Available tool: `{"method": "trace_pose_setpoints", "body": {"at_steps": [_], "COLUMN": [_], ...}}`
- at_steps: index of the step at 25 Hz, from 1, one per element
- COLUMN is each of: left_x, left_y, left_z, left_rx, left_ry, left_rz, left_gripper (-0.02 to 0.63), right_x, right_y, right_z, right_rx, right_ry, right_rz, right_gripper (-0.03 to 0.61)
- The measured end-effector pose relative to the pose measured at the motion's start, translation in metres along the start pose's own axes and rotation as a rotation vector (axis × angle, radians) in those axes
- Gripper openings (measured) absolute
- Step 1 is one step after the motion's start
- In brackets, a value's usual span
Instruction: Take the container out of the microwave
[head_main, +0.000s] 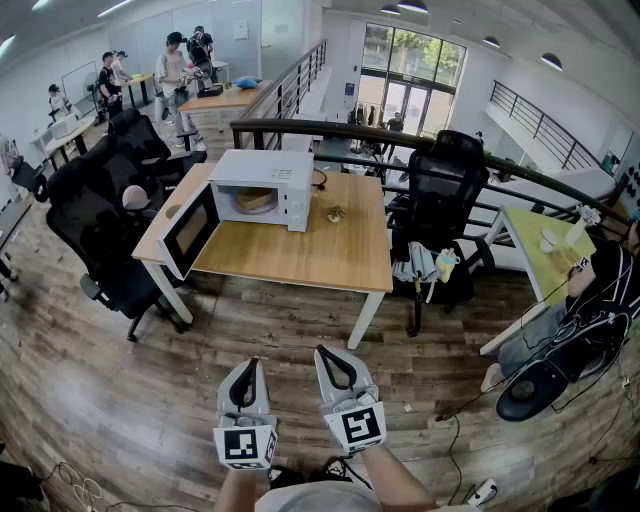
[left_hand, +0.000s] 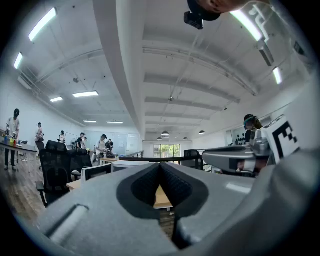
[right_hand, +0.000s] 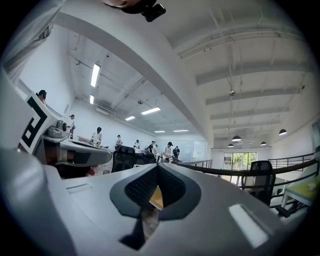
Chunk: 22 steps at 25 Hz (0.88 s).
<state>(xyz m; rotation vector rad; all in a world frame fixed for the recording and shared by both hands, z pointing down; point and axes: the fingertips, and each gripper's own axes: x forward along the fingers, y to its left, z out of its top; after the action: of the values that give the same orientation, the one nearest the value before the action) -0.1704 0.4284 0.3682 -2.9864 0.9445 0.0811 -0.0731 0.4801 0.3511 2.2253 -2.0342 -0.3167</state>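
Left tongs (head_main: 248, 368) and right tongs (head_main: 328, 355) hang clenched and empty, the container (head_main: 254, 199) well ahead inside the open microwave (head_main: 262, 170), slightly leftward.

Microwave (head_main: 262, 185): white, as I see it.
Door (head_main: 190, 232): white frame, dark window.
Container (head_main: 255, 200): tan, as far as I can tell.
Table (head_main: 300, 255): pale wood top, white legs.
Floor (head_main: 120, 400): dark brown planks.
Left gripper (head_main: 246, 362): grey; black ribbed pads (left_hand: 144, 186); black-and-white square marker cube (head_main: 243, 445).
Right gripper (head_main: 328, 352): I read the same grey and black.
Chairs (head_main: 95, 225): black.
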Motion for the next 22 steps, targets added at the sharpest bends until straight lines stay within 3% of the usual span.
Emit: {"method": "trace_pose_setpoints", "body": {"at_steps": [6, 11, 22], "left_x": [-0.009, -0.019, -0.056], "left_y": [0.003, 0.006, 0.055], "left_z": [-0.015, -0.020, -0.028], "left_rx": [-0.012, -0.017, -0.030], "left_ry": [0.036, 0.044, 0.067], "left_rz": [-0.004, -0.013, -0.029], "left_gripper": [0.002, 0.003, 0.003], "right_x": [-0.004, -0.005, 0.010], "right_y": [0.024, 0.038, 0.087], "right_z": [-0.008, -0.012, -0.011], "right_rx": [-0.044, 0.022, 0.030], "right_ry": [0.016, 0.015, 0.055], "right_rz": [0.054, 0.053, 0.044], "right_gripper": [0.005, 0.031, 0.081]}}
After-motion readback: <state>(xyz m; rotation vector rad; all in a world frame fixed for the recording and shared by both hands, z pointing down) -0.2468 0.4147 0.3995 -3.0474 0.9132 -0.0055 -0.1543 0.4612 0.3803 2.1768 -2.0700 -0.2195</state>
